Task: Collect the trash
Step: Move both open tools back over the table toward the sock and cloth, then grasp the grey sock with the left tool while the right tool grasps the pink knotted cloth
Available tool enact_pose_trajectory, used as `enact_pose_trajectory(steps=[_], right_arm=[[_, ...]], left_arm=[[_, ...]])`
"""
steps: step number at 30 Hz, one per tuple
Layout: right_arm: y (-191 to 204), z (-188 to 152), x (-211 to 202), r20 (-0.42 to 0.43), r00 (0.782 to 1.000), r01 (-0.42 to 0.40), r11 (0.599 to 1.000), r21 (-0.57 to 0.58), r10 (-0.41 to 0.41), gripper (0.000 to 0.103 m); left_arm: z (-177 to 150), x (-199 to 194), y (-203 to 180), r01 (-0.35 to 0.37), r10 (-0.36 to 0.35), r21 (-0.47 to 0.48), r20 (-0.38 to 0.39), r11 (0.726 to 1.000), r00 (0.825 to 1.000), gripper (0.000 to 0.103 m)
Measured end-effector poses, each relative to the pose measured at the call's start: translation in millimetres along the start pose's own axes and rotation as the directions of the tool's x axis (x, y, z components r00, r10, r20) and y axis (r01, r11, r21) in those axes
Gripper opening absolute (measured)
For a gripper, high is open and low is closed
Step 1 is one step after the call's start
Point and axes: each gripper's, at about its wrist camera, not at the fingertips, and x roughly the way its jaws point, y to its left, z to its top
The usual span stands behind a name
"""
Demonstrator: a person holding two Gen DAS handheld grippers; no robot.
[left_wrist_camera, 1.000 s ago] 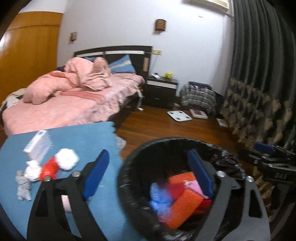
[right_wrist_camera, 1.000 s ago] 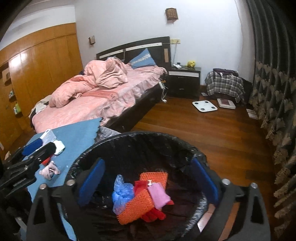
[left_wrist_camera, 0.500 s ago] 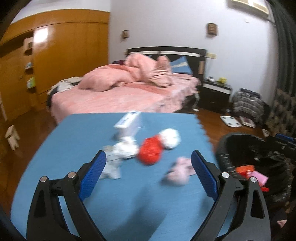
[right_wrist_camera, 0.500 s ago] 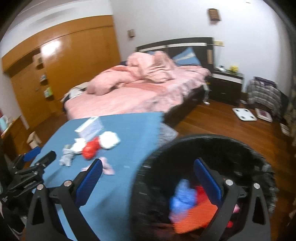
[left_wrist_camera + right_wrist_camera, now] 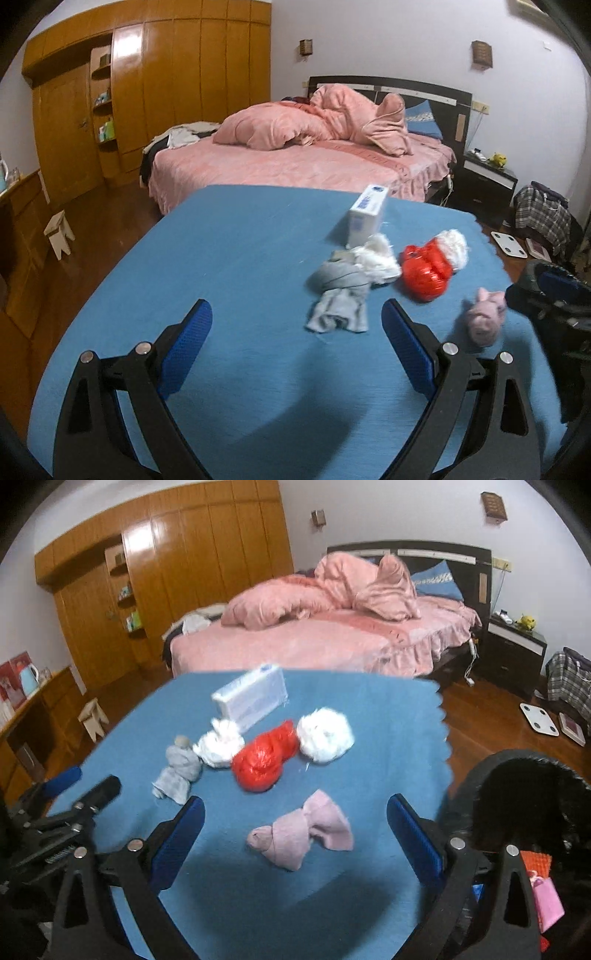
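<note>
Both tools are spread apart and empty over the blue counter (image 5: 240,266): left tool (image 5: 295,332), right tool (image 5: 295,825). The pink rag (image 5: 301,834) lies between the right tool's fingers, nearer than the red bag (image 5: 264,760); the bin (image 5: 532,797) stands right of it.

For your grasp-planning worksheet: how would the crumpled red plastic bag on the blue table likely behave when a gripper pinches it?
The red plastic bag looks thin and crumpled, so it would probably squash flat and weigh little. Its glossy film may slip between pads. It seems unlikely to roll.
</note>
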Motion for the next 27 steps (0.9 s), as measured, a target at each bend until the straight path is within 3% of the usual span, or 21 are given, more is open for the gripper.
enact_pose_trajectory(steps=[12, 25, 27], right_arm=[[2, -12, 45, -0.106, 0.994, 0.030, 1.000, -0.004, -0.030, 0.096], [-2, -17, 57, -0.167, 0.985, 0.056, 0.998, 0.017, -0.052, 0.057], [-3, -17, 57, -0.167, 0.984, 0.063, 0.998, 0.018, -0.059, 0.052]], left_arm=[[-4, 20, 9, 0.005, -0.006, -0.009, -0.045, 1.000, 0.999, 0.090], [0, 37, -2, 0.041, -0.041, -0.005, -0.086, 0.999, 0.995, 0.090], [3, 41, -2, 0.050, -0.050, -0.011, -0.089, 0.999, 0.995, 0.086]])
